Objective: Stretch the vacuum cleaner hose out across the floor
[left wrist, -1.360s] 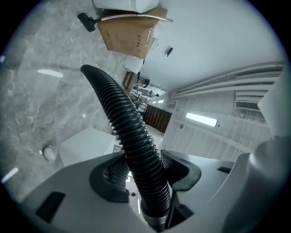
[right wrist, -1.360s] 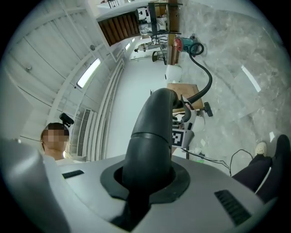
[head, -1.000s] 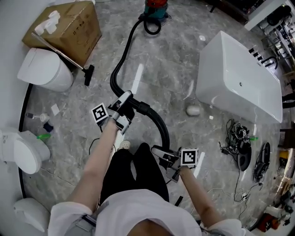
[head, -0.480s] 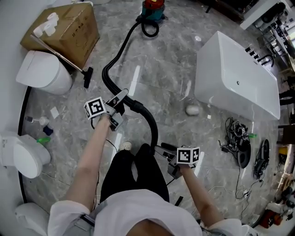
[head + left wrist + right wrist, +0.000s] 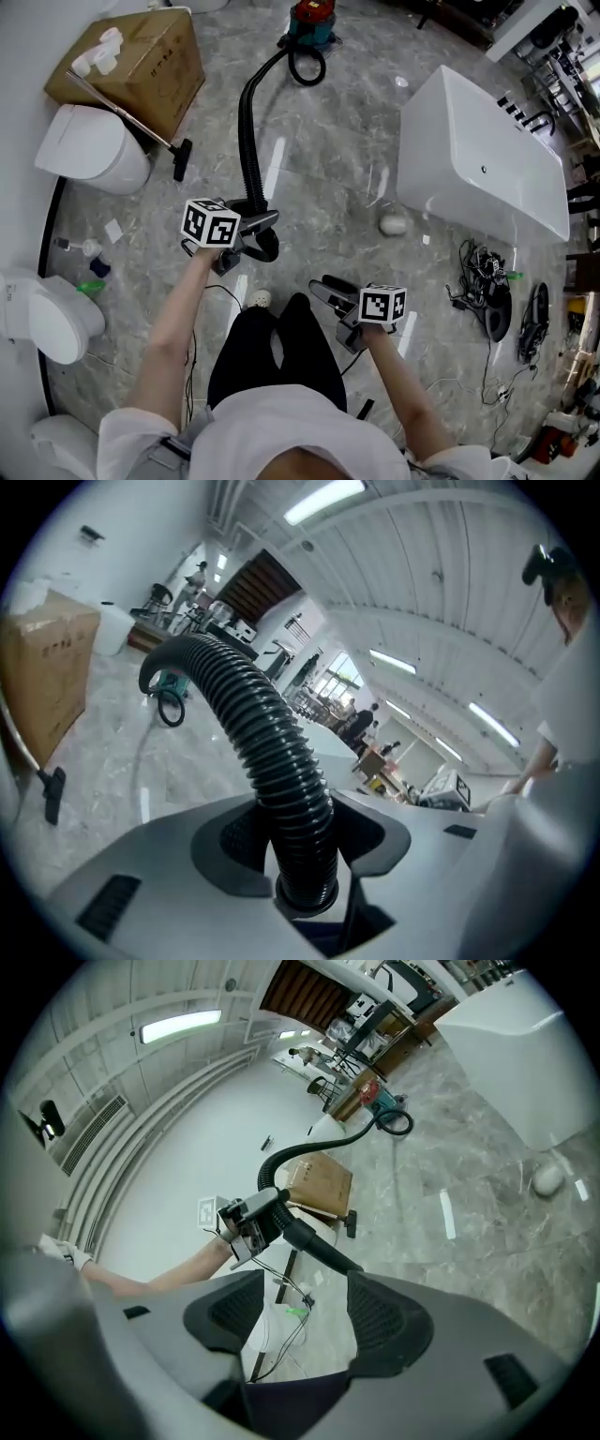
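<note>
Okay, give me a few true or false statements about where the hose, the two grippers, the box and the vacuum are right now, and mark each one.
1. The left gripper is clamped on the black ribbed hose. True.
2. The right gripper grips the hose too. False: its jaws have just been opening and stand apart with nothing between them.
3. The cardboard box sits right beside the bathtub. False: the box is at the far left of the head view and the bathtub is at the right.
4. The vacuum cleaner stands at the far end of the hose. True.
</note>
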The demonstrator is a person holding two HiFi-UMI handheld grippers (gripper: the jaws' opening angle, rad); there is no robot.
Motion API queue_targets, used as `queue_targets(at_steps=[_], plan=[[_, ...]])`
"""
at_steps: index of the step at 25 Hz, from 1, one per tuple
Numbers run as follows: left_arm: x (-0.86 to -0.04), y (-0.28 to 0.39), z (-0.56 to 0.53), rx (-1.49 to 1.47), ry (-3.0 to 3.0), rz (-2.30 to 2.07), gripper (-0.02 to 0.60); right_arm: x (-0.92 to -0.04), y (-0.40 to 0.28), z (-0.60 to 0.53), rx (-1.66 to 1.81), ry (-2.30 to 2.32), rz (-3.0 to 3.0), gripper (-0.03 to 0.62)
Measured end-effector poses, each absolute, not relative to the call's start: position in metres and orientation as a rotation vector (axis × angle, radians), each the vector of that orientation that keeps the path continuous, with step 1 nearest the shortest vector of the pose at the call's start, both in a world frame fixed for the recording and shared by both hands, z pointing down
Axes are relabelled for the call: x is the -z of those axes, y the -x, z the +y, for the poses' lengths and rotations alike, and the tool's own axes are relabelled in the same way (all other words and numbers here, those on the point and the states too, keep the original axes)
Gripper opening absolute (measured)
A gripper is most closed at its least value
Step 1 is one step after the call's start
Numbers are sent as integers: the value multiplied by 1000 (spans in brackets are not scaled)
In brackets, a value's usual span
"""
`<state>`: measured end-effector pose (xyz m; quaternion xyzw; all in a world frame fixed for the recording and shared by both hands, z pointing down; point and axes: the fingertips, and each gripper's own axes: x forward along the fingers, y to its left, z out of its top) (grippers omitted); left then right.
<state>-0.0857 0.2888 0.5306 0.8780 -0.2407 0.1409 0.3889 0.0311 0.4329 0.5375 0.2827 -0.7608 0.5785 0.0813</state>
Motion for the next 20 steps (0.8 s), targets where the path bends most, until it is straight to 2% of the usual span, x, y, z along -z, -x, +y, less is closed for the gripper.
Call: queue_targets(at_steps=[9,12,14,20], plan=[[-543,55,338,-779,-2435,-408,183,-491,-11,385,-1771,-920,-2464,262],[-548,48,350,-853,-2456,-363,184,-482,-15,368,-1826,-1010,-2500,266],[-549,43,354,-890,-2467,-348,184,-476,-16,359,-1859,-1045,-2533,292],[-552,39,364,-1045,-2496,-381,184,-469,-3,339,-1788,-1132,-2569,304]])
